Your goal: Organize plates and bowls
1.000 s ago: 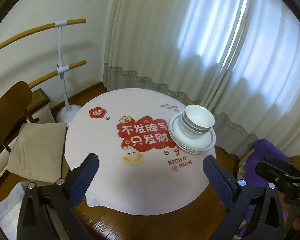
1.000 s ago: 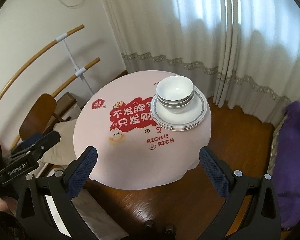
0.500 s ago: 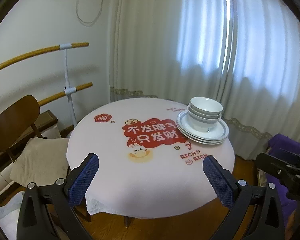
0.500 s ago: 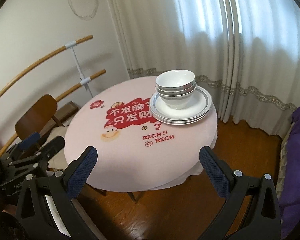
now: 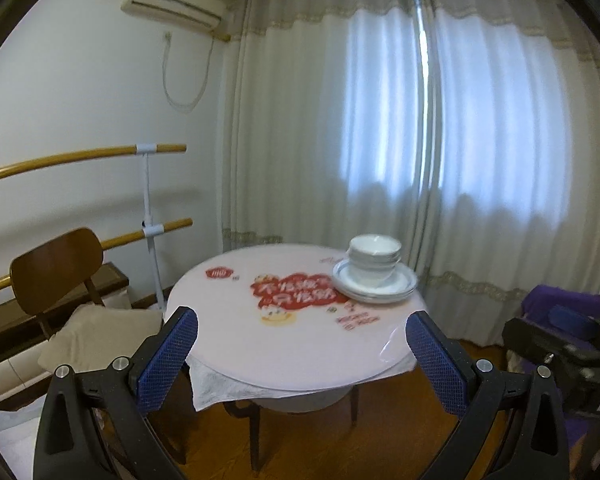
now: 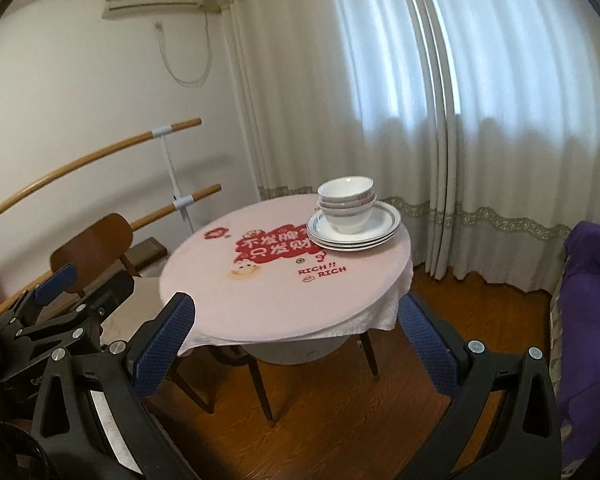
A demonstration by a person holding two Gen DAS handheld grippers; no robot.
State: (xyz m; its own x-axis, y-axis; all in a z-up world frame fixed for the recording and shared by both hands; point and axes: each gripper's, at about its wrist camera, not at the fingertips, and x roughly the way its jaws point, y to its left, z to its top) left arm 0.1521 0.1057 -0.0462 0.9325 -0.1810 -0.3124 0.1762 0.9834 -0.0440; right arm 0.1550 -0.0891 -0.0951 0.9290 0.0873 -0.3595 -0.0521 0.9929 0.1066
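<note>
A stack of white bowls (image 5: 374, 258) (image 6: 347, 203) sits on a stack of blue-rimmed plates (image 5: 400, 288) (image 6: 384, 228) at the far right of a round table (image 5: 300, 344) (image 6: 268, 300) with a pink printed cloth. My left gripper (image 5: 302, 346) is open and empty, low and in front of the table's near edge. My right gripper (image 6: 296, 328) is open and empty, also short of the table. Each gripper shows at the side of the other's view, the right one in the left wrist view (image 5: 568, 348) and the left one in the right wrist view (image 6: 60, 304).
A wooden chair (image 5: 56, 268) with a beige cushion (image 5: 100, 332) stands left of the table. Wooden rails on a white stand (image 5: 148, 216) run along the left wall. Curtains (image 5: 420, 160) hang behind. A purple cloth (image 6: 588, 300) lies at the right.
Both grippers have dropped lower and tilted up, away from the table. The view went from looking down on the tabletop to looking across it. The dishes have not moved.
</note>
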